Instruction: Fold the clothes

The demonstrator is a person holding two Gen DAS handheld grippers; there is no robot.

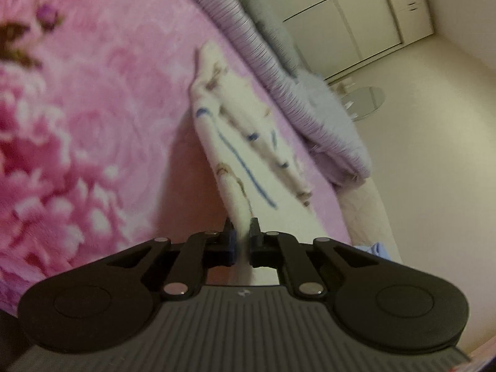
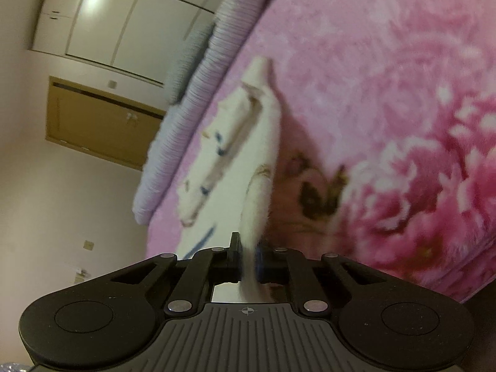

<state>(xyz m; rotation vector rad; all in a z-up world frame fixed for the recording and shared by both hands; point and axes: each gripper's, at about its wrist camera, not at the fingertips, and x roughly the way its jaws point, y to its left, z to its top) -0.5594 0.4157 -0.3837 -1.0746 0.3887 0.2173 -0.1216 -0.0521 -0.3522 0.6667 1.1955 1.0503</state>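
A white garment [image 1: 238,136] with blue lines and small brown prints hangs stretched above the pink floral blanket [image 1: 93,108]. My left gripper [image 1: 241,232] is shut on one edge of it, the cloth pinched between the fingers. In the right wrist view the same white garment [image 2: 245,142] runs away from my right gripper [image 2: 248,248], which is shut on another edge. Both views are blurred. The far end of the garment lies near the blanket's edge.
A lilac ribbed pillow or bolster [image 1: 279,71] lies along the blanket's far edge, also seen in the right wrist view [image 2: 192,108]. Beyond are a cream wall, white wardrobe doors [image 2: 108,21] and a wooden cabinet [image 2: 99,121].
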